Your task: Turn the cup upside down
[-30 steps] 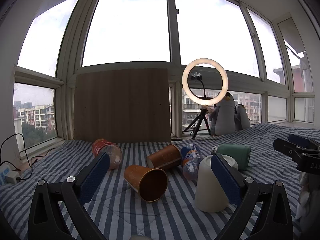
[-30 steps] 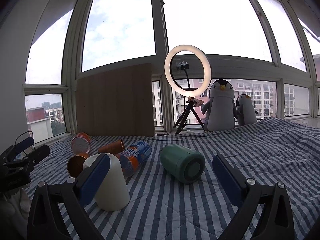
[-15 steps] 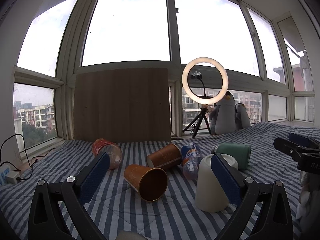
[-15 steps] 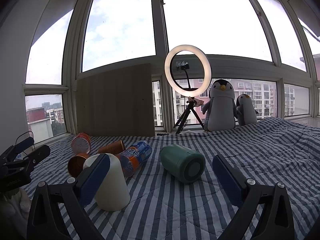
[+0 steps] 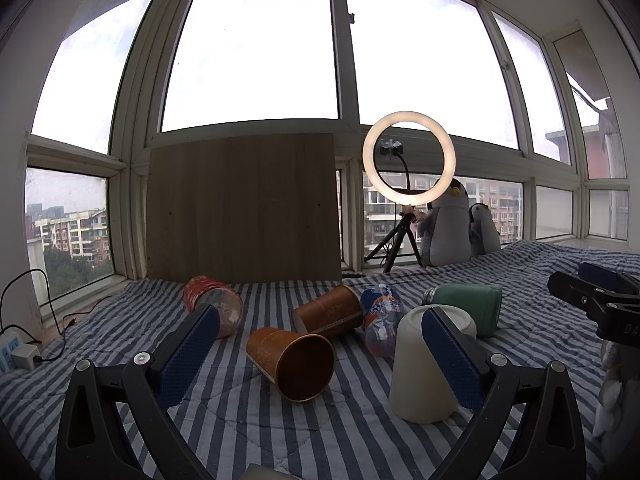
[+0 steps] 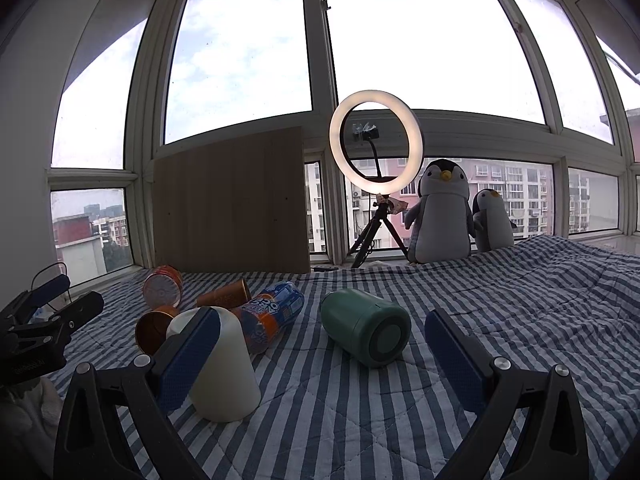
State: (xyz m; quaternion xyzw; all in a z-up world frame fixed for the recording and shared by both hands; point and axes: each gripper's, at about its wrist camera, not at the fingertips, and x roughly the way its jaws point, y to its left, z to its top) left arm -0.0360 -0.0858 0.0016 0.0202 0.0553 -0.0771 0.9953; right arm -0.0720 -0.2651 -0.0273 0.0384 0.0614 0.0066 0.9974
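Observation:
A white cup (image 5: 420, 376) stands upside down, base up, on the striped blanket; it also shows in the right wrist view (image 6: 226, 376). My left gripper (image 5: 320, 356) is open and empty, and its right finger overlaps the white cup in the view. An orange paper cup (image 5: 292, 360) lies on its side between the left fingers, mouth toward me. My right gripper (image 6: 320, 360) is open and empty, with a green cup (image 6: 366, 332) lying on its side between the fingers, farther off.
A second orange paper cup (image 5: 328, 314), a soda bottle (image 5: 380, 320), a red-labelled clear bottle (image 5: 214, 306) and the green cup (image 5: 466, 308) lie on the blanket (image 5: 240, 420). A wooden board (image 5: 240, 208), ring light (image 5: 408, 160) and plush penguins (image 6: 440, 212) stand at the window.

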